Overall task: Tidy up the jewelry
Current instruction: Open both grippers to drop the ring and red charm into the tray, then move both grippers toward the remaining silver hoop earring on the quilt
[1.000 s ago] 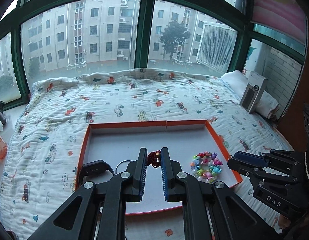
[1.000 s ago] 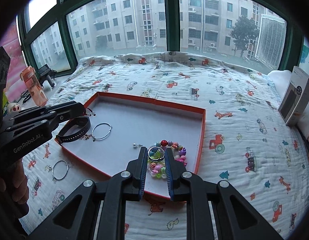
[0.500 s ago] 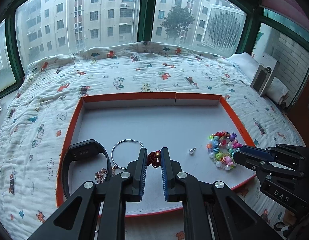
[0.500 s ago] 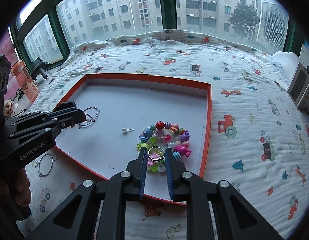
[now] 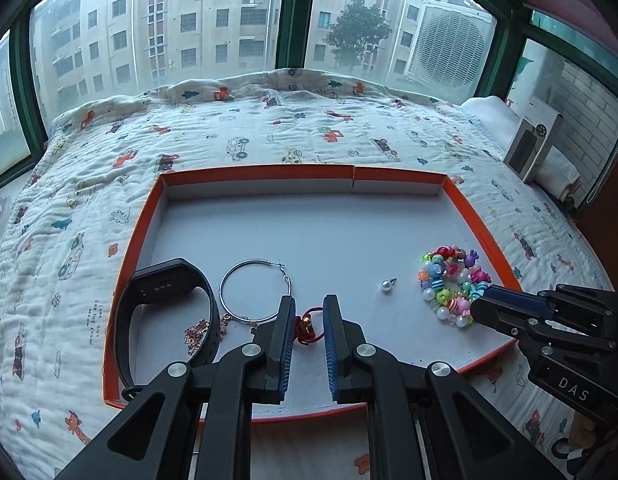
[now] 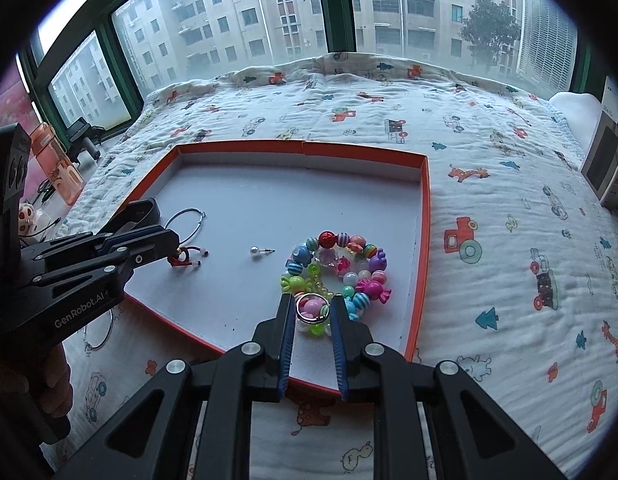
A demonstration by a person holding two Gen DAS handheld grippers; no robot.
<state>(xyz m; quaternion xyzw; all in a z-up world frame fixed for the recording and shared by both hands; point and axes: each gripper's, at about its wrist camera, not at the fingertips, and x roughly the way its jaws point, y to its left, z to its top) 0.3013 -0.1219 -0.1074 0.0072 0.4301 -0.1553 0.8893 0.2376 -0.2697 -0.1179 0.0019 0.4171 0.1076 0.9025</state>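
1. I work over a bed covered in a white quilt printed with small cars and animals; it runs up to a green-framed window with apartment blocks outside.
2. A shallow orange-rimmed tray with a pale floor lies on the quilt near the bed's front edge. A grey and white box stands at the bed's far right corner.
3. My left claw is closed on a small red knotted cord charm, low over the tray's near edge.
4. Just left of that claw lie a silver hoop earring, a rose-gold chain and a black wristband, all in the tray's near left corner.
5. My right claw grips a silver ring, which sits directly above the multicoloured bead bracelet near the tray's right rim.
6. A pearl stud lies on the tray floor between the two claws.
7. A second hoop lies on the quilt outside the tray's left edge.
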